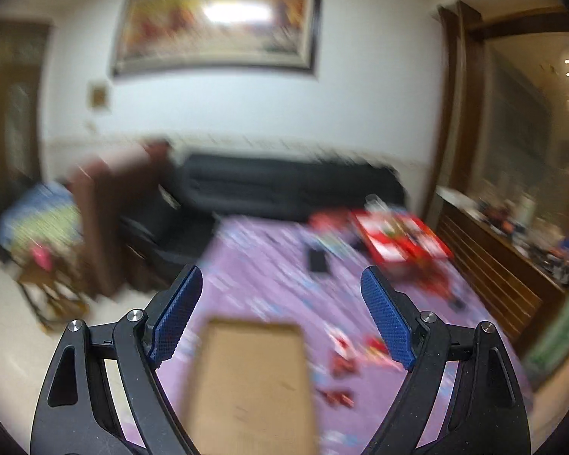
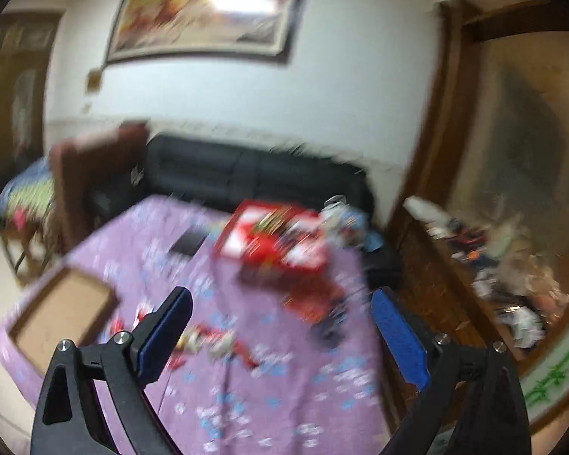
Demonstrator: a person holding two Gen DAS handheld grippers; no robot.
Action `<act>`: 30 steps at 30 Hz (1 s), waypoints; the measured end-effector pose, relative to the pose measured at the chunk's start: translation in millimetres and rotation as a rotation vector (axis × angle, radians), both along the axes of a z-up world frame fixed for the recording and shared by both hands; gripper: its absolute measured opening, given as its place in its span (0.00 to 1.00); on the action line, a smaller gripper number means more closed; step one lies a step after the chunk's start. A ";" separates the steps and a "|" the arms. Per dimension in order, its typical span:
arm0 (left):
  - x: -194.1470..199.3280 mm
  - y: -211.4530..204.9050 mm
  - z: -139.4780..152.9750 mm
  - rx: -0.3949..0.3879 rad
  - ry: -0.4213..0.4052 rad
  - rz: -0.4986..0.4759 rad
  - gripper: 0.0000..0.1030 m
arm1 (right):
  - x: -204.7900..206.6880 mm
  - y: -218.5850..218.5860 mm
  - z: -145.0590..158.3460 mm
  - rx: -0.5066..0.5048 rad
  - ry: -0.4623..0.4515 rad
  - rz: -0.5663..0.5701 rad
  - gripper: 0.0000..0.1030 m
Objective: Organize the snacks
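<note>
Both views are blurred. A purple patterned tablecloth (image 1: 269,265) covers the table. An open brown cardboard box (image 1: 252,383) lies on it just below my left gripper (image 1: 282,280), which is open and holds nothing. The same box (image 2: 62,316) sits at the table's left edge in the right wrist view. Small red snack packets (image 1: 339,364) lie to the right of the box, and more red and white packets (image 2: 212,341) show in the right wrist view. My right gripper (image 2: 282,299) hangs open and empty above the cloth. A red snack box (image 2: 273,240) lies at the far side.
A flat black object (image 1: 318,259) lies on the cloth by the red snack box (image 1: 402,239). A black sofa (image 1: 284,185) stands behind the table, a wooden chair (image 1: 102,223) at the left and a cluttered wooden sideboard (image 1: 512,246) at the right.
</note>
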State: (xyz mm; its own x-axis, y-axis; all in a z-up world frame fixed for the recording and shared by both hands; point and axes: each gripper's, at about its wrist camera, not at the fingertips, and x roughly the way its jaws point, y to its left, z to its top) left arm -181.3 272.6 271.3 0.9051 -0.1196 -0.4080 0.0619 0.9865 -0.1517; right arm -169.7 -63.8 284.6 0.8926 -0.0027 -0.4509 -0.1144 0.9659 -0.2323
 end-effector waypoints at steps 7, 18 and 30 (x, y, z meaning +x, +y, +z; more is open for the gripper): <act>67.2 -61.0 -126.4 -0.120 0.271 -0.141 0.84 | 84.6 57.5 -167.5 0.198 0.345 0.179 0.77; 64.8 -25.7 -149.3 -0.209 0.308 -0.059 0.84 | 117.4 158.6 -244.7 0.253 0.575 0.454 0.71; 78.9 -48.0 -160.2 -0.156 0.374 -0.084 0.84 | 115.8 194.9 -278.4 0.253 0.634 0.497 0.53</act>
